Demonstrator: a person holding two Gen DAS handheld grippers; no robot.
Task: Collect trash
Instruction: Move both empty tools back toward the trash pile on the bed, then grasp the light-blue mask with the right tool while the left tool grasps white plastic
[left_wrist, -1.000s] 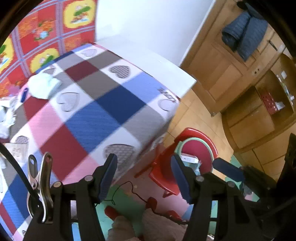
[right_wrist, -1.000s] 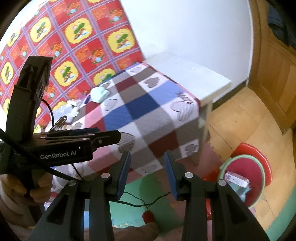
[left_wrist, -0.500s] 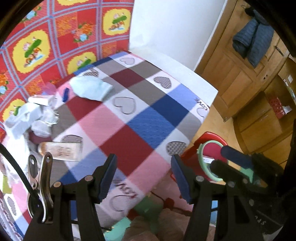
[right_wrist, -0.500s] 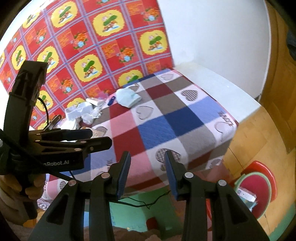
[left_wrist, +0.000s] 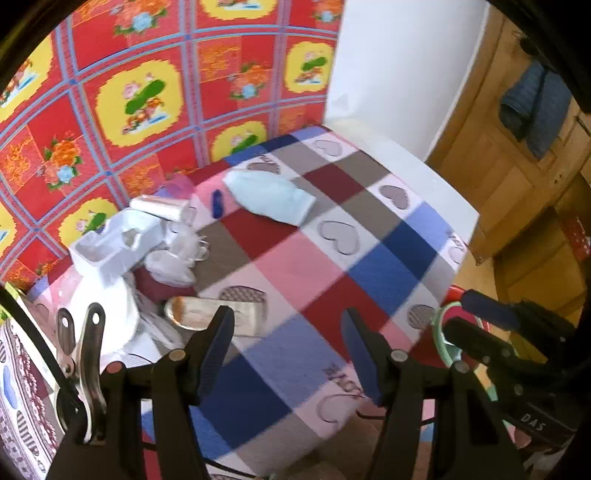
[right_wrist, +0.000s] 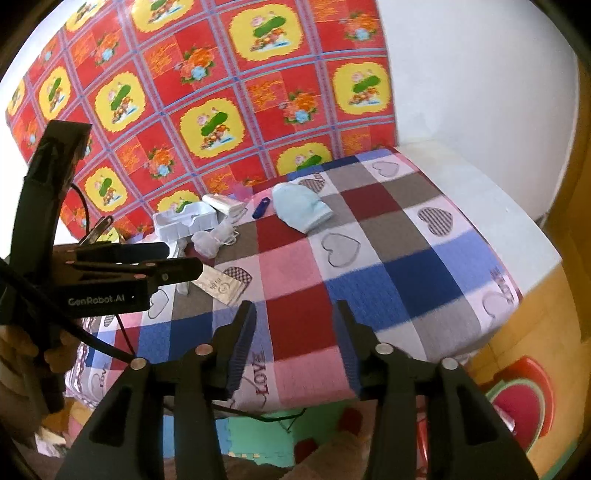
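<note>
**Trash lot on the checked counter, both tools empty**

We log the left tool (left_wrist: 288, 354) spread wide and released, nothing between its jaws. The right tool (right_wrist: 295, 343) has just been opening, also with nothing in its gap. On the checked counter (right_wrist: 417, 273), the trash sits toward ten o'clock from the right tool: a white plastic tray (right_wrist: 183, 221), crumpled clear wrappers (right_wrist: 212, 238), a flat foil packet (right_wrist: 221, 286). A pale blue cloth (right_wrist: 301, 210) and a blue pen (right_wrist: 261, 208) lie at twelve o'clock.
</note>
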